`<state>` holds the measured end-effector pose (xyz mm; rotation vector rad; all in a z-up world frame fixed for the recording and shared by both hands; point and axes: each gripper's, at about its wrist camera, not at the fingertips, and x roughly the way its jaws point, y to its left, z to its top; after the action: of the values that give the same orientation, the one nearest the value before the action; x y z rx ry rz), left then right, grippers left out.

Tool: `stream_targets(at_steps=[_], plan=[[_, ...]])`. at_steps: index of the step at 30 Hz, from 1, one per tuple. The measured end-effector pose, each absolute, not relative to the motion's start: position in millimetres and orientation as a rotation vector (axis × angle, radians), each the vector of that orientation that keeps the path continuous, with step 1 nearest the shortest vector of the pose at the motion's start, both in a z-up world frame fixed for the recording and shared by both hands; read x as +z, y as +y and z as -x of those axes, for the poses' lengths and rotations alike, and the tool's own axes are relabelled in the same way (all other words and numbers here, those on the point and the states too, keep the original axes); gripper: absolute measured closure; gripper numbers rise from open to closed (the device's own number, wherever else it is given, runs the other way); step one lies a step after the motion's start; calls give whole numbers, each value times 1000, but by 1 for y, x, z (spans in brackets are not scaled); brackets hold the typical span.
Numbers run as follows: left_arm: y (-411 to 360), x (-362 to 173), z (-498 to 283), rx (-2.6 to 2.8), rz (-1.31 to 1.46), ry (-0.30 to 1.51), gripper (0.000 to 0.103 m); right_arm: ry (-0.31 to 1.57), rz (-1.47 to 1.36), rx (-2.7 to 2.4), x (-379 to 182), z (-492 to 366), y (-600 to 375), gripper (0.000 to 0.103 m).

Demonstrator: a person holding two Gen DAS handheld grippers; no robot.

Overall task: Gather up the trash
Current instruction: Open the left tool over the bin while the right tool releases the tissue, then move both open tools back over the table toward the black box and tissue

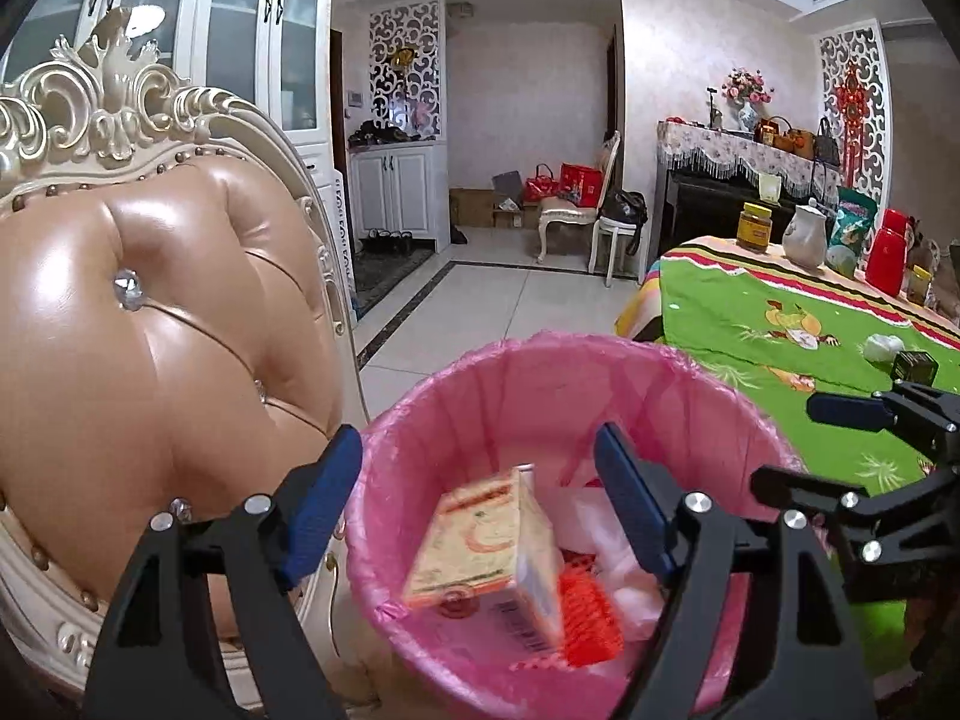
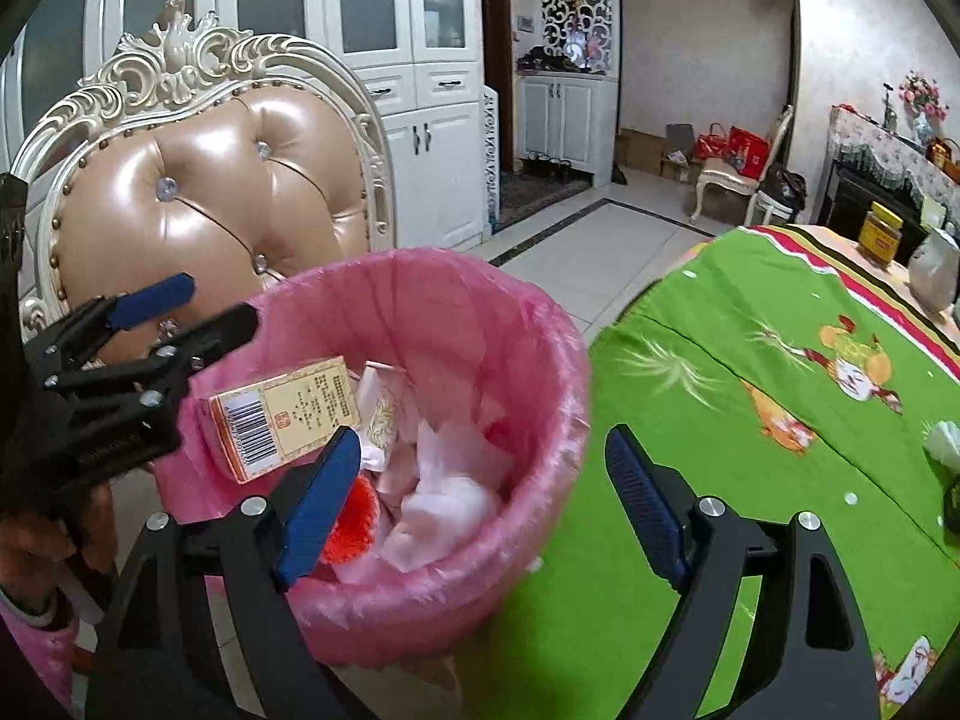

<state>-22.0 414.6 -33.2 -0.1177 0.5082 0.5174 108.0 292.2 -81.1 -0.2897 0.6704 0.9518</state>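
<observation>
A bin lined with a pink bag [image 1: 540, 360] [image 2: 480, 276] stands between a chair and a table. My left gripper [image 1: 477, 444] [image 2: 210, 306] hangs open over it. An orange-and-cream carton [image 1: 492, 546] [image 2: 288, 414] sits tilted and blurred inside the bin below the fingers, touched by neither pad. My right gripper [image 2: 483, 441] [image 1: 798, 444] is open above the bin's right rim with nothing between its fingers. Inside lie white crumpled tissue [image 2: 444, 498] and an orange-red net [image 1: 585, 618] [image 2: 354, 516]. A white crumpled wad [image 1: 882, 348] [image 2: 945, 438] rests on the table.
A tan padded chair [image 1: 150, 312] with a carved cream frame stands close on the bin's left. The table with a green cloth [image 1: 750, 324] is at the right, carrying a jar [image 1: 755, 228], a white jug [image 1: 804, 240], a red flask [image 1: 887, 258] and a small dark box [image 1: 915, 366].
</observation>
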Motion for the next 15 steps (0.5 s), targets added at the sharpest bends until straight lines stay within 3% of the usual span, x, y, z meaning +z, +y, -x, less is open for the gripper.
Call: stream_targets(at_steps=[6, 15], plan=[[404, -31, 26, 539, 83, 499, 10, 672, 265, 931, -79, -111, 269, 24], [372, -26, 18, 510, 9, 493, 5, 693, 242, 887, -83, -114, 238, 22]])
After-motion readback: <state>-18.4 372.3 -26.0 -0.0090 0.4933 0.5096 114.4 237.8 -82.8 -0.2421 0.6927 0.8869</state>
